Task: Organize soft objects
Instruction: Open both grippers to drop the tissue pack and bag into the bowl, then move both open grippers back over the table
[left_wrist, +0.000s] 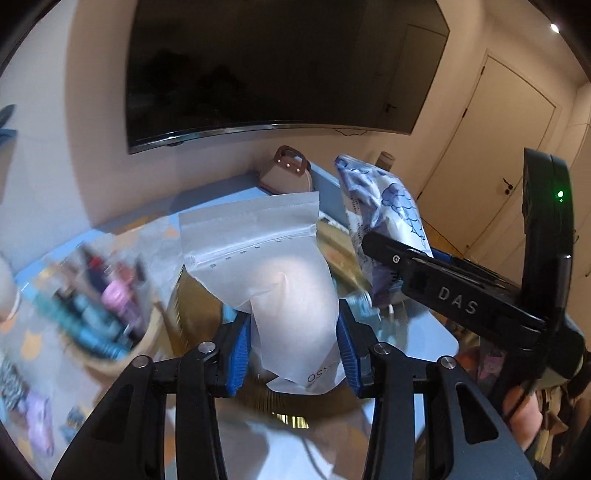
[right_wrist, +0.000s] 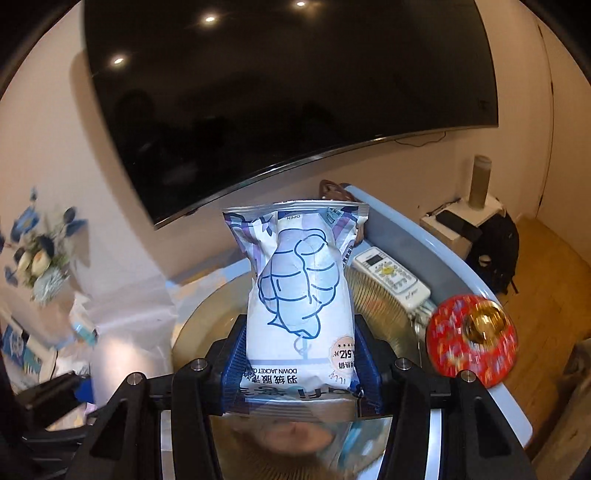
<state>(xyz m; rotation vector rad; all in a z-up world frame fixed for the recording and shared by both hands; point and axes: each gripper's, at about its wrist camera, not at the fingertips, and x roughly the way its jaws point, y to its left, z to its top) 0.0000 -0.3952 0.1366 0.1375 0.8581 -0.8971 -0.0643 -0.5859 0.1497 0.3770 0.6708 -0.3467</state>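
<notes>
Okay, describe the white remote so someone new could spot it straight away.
Start at the big dark TV on the wall, then drop to the blue table beneath it. The white remote lies flat near its right edge, the only buttoned slab, between the wipes packet and red tin.

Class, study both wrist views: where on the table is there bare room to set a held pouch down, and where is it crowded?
Likeliest free patch: the round gold tray under both pouches, between the wrapped items at left and the white remote. Crowded: the basket of bottles at left, and the right edge with the remote and red disc.
</notes>
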